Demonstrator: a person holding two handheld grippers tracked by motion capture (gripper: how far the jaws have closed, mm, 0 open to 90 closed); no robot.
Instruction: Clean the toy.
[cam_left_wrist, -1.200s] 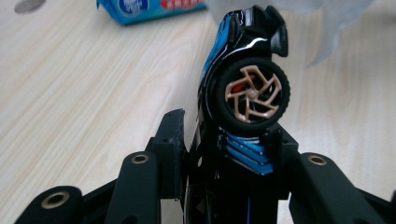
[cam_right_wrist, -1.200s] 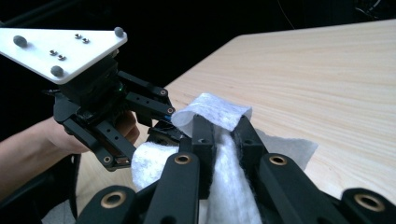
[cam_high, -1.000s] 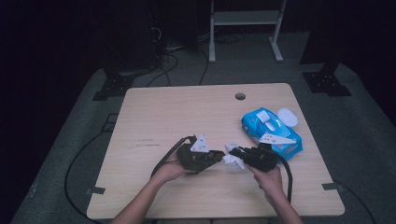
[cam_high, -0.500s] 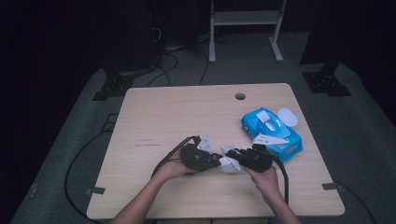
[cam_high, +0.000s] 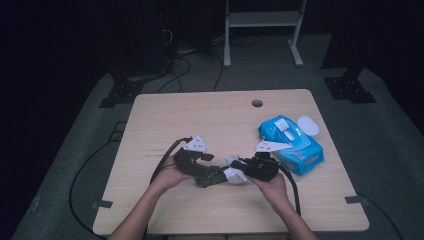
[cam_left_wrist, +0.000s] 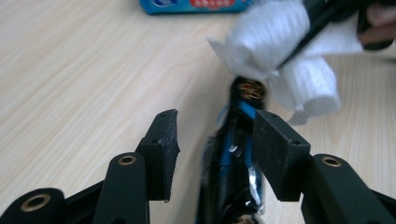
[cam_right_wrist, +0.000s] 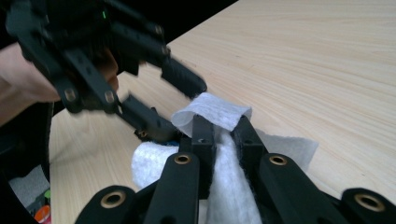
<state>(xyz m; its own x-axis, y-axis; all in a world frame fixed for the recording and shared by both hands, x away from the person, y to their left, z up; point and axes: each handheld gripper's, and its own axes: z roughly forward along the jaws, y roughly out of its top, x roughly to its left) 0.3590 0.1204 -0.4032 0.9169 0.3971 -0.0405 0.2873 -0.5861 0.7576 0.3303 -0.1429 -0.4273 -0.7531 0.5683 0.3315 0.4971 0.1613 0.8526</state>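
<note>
High view: wooden bench (cam_high: 200, 120) on grey carpet, dark room around it. A round cable hole (cam_high: 257, 103) sits near the far edge. The blue wipe pack (cam_high: 291, 142) is the landmark; it lies toward the bench's right side, lid flipped open. Left of the pack and nearer the person, both hands meet. The left hand-held gripper (cam_high: 212, 177) and the right hand-held gripper (cam_high: 239, 169) point at each other, tips nearly together, with the white wipe (cam_high: 235, 175) between them. Wide bare wood lies left of the pack and beyond the hands; the near edge is close behind the wrists.

Left gripper view: the left hand-held gripper (cam_left_wrist: 215, 140) has its jaws spread apart. A dark, slim object with a blue stripe (cam_left_wrist: 236, 154) lies on the bench between them; whether the pads touch it I cannot tell. The wipe (cam_left_wrist: 280, 56) hangs just past its far tip, bunched in rolls. The pack's edge (cam_left_wrist: 196, 5) shows at the top.

Right gripper view: the right hand-held gripper (cam_right_wrist: 222, 128) is clenched on the wipe (cam_right_wrist: 215, 112), which folds over the jaw tips and trails down between them. The left hand-held gripper (cam_right_wrist: 159, 100) stands just beyond, blurred, jaws parted. Bare wood runs on past it.
</note>
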